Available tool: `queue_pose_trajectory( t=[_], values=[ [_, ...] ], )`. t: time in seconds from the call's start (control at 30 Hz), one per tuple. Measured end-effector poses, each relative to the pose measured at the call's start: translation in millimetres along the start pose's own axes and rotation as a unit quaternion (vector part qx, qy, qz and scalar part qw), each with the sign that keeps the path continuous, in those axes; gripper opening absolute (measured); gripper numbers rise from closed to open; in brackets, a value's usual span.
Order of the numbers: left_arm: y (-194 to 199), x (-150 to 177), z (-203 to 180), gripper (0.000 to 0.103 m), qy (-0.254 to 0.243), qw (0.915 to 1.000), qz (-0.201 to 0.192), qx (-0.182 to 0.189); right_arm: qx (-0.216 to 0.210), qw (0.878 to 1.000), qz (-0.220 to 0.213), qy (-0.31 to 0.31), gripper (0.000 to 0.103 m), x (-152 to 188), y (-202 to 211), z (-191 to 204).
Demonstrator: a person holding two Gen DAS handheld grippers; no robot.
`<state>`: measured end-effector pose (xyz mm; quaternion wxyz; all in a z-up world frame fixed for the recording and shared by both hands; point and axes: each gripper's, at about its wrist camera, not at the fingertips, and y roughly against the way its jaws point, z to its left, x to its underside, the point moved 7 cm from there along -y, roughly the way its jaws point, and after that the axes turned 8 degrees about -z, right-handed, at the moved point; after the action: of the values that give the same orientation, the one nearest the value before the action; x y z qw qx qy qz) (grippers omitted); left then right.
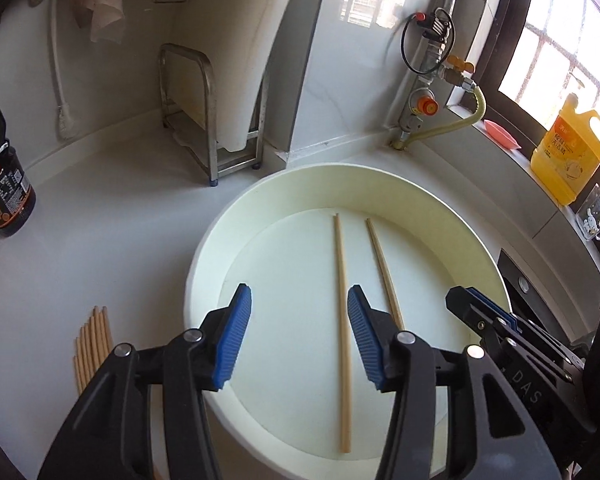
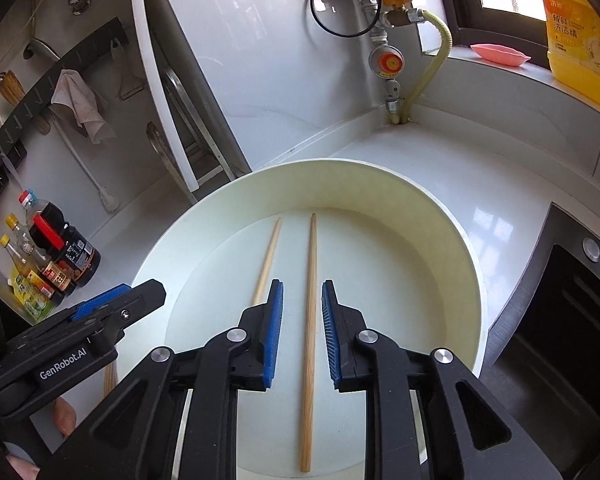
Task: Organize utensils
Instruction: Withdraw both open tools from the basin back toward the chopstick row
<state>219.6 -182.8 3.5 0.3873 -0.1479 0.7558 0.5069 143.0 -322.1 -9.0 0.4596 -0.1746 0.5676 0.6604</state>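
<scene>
A cream round basin [image 1: 340, 169] [image 2: 340, 165] sits on the white counter. Two wooden chopsticks lie loose on its floor. My left gripper [image 1: 300, 332] hangs open over the basin; one chopstick [image 1: 342, 320] lies below, close to its right pad and untouched. The other chopstick [image 1: 380, 260] runs partly behind that finger. My right gripper [image 2: 302, 332] is open a little, its pads on either side of a chopstick [image 2: 310, 320] with a gap on both sides. The second chopstick [image 2: 269, 256] lies to its left. Each gripper shows in the other's view [image 1: 456, 300] [image 2: 148, 292].
A bundle of chopsticks [image 1: 94, 344] lies on the counter left of the basin. Sauce bottles [image 1: 8, 200] [image 2: 68, 248] stand far left, a metal rack [image 1: 208, 120] behind. A gas valve and hose [image 2: 388, 60], a yellow detergent jug [image 1: 568, 152] and a black stove [image 2: 560, 320] are on the right.
</scene>
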Motion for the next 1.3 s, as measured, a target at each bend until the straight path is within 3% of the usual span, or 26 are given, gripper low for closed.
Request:
queue_pose_trajectory(
  t=[0.27,0.57,0.93,1.3],
  values=[
    [70,11,59,0.056,0.023,0.9972,-0.037,-0.061,-0.052,0.997,-0.015,0.046,0.024,2,30,60],
    [142,50,136,0.064,0.057,0.9861,-0.06,-0.144,-0.113,0.987,-0.031,0.107,0.032,22,67,136],
    [148,122,203,0.064,0.12,0.9717,-0.048,-0.198,-0.148,0.974,0.005,0.171,0.04,79,58,192],
    [141,151,229,0.067,0.144,0.9697,-0.038,-0.194,-0.125,0.963,0.072,0.228,0.04,139,14,212]
  ],
)
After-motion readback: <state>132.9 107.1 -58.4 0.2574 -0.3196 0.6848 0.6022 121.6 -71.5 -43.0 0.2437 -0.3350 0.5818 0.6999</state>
